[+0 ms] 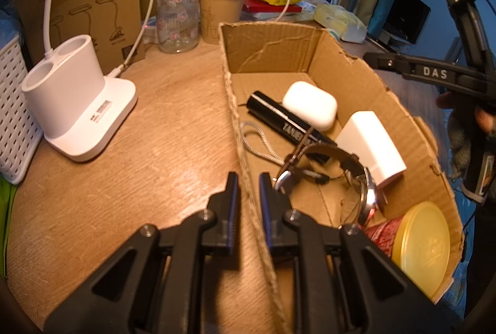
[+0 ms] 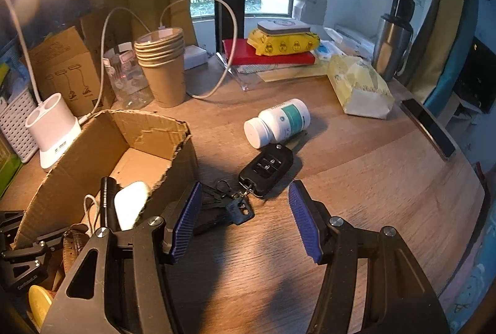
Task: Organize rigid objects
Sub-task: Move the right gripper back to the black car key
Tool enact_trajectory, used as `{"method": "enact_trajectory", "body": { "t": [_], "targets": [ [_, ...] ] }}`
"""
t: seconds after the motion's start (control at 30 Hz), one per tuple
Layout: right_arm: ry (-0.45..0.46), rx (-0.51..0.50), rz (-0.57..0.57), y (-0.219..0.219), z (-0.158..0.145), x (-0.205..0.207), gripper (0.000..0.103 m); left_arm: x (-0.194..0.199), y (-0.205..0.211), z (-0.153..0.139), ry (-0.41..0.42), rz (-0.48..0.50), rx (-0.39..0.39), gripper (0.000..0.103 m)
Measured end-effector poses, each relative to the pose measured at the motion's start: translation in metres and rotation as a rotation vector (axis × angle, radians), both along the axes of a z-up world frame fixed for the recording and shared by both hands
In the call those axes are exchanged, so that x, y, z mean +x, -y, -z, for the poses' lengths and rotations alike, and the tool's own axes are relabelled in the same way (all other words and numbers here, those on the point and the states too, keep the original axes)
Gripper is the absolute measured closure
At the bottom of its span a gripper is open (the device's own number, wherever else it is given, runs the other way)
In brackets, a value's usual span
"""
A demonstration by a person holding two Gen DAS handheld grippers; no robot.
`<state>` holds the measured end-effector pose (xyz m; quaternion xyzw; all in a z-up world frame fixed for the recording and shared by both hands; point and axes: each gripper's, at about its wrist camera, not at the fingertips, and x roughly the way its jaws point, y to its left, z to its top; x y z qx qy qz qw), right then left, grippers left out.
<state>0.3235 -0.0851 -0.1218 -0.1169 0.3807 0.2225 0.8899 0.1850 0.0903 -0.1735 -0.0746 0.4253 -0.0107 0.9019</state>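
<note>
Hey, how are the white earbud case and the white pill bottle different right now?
The earbud case lies inside the cardboard box; the pill bottle lies out on the wooden desk. The earbud case is a plain, rounded pebble shape, while the pill bottle is a cylinder with a teal label and a screw cap. The earbud case rests against a black flashlight; the pill bottle lies on its side next to a car key. Both are white.

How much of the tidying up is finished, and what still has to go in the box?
Done: the torn cardboard box already holds a white earbud case, black flashlight, white charger block, wristwatch and yellow-lidded red tin. In hand: the left tongs pinch the box wall; the right tongs stand open over the black car key. Left: that key and the white pill bottle.
</note>
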Motion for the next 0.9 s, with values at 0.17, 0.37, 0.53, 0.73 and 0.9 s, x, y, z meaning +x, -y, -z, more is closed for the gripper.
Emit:
{"method": "enact_trajectory", "body": {
  "t": [0.17,0.37,0.53,0.73,0.9],
  "targets": [
    [-0.018,0.007,0.017,0.002,0.008,0.01,0.042,0.0,0.0,0.0,0.0,0.0,0.0,0.088],
    [-0.038,0.002,0.032,0.003,0.018,0.02,0.042,0.0,-0.001,0.0,0.0,0.0,0.0,0.088],
    [-0.047,-0.004,0.029,0.0,0.024,0.024,0.042,0.0,0.0,0.0,0.0,0.0,0.0,0.088],
    [-0.055,-0.01,0.03,-0.004,0.028,0.029,0.042,0.0,0.0,0.0,0.0,0.0,0.0,0.088],
    [-0.059,-0.019,0.026,-0.007,0.032,0.034,0.042,0.0,0.0,0.0,0.0,0.0,0.0,0.088]
  ]
}}
